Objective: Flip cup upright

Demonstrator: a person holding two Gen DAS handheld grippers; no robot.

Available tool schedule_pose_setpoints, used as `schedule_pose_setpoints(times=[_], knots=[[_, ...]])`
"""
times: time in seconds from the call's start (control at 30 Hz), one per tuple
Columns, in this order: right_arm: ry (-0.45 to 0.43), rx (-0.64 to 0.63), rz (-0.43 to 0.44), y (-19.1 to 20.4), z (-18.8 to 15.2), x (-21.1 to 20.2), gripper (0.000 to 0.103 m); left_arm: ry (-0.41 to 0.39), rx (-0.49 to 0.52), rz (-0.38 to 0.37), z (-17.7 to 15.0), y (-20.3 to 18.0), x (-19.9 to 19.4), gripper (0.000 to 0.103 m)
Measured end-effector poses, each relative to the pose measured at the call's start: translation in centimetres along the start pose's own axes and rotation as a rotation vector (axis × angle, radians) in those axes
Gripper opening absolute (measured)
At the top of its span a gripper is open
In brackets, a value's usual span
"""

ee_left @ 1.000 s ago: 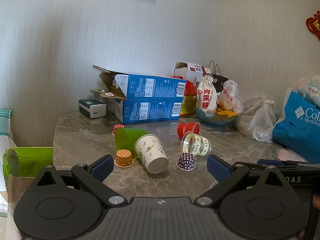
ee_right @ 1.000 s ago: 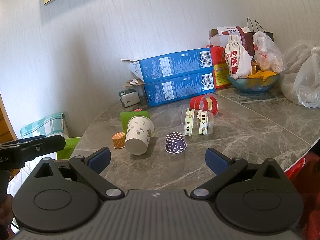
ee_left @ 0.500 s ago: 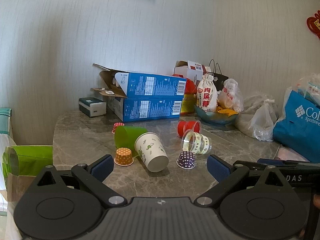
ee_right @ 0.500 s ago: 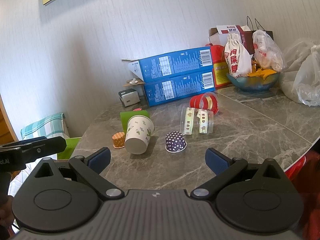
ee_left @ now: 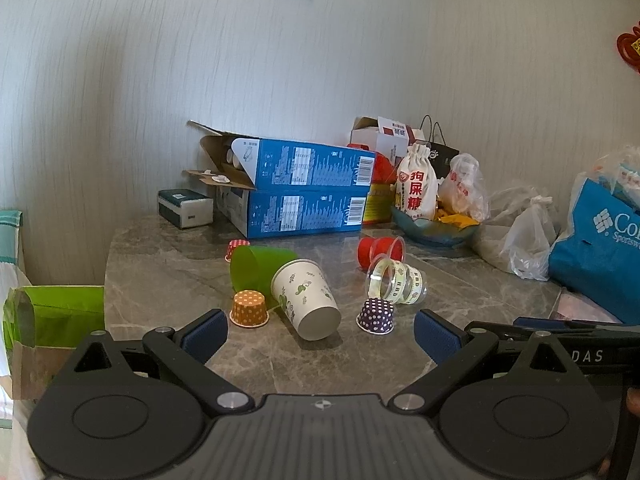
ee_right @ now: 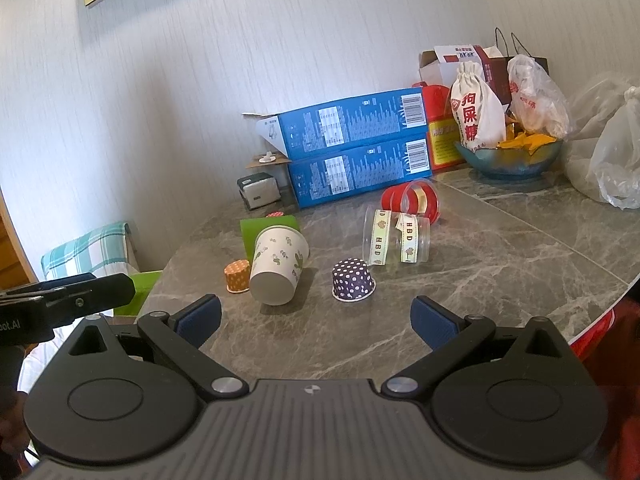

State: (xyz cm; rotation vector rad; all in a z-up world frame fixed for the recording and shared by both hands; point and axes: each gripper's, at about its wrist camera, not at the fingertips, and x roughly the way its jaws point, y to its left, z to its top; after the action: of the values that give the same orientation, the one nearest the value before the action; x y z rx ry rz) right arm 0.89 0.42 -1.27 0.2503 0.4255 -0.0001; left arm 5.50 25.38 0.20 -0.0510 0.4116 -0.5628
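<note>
Both grippers hover short of the marble table (ee_right: 500, 264), jaws wide apart and holding nothing: the left gripper (ee_left: 320, 334) and the right gripper (ee_right: 316, 318). The white paper cup with green prints (ee_right: 278, 266) lies on its side at about 11 o'clock from the right gripper, its closed base toward the camera and its mouth hidden against the green cup (ee_right: 269, 229) behind it. A purple dotted cupcake liner (ee_right: 353, 280) sits upside down just beside it (the orange one (ee_left: 249, 308) too). The clear banded cup (ee_right: 396, 240) lies sideways at 1 o'clock. A red cup (ee_right: 412, 200) behind is partly covered.
</note>
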Motion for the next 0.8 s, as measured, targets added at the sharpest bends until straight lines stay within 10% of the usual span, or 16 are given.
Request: schedule_pose_setpoints(times=[0.4,0.8], knots=[[0.042,-0.091,0.085,0.7,2.9,3.4,0.102,0.026,-0.016,-0.005,0.3,1.9,3.1,0.101],[0.229,-0.819,0.248,5.8,13.3,15.6,0.092,0.054,-0.03,0.033,1.6,4.6,5.7,0.101]])
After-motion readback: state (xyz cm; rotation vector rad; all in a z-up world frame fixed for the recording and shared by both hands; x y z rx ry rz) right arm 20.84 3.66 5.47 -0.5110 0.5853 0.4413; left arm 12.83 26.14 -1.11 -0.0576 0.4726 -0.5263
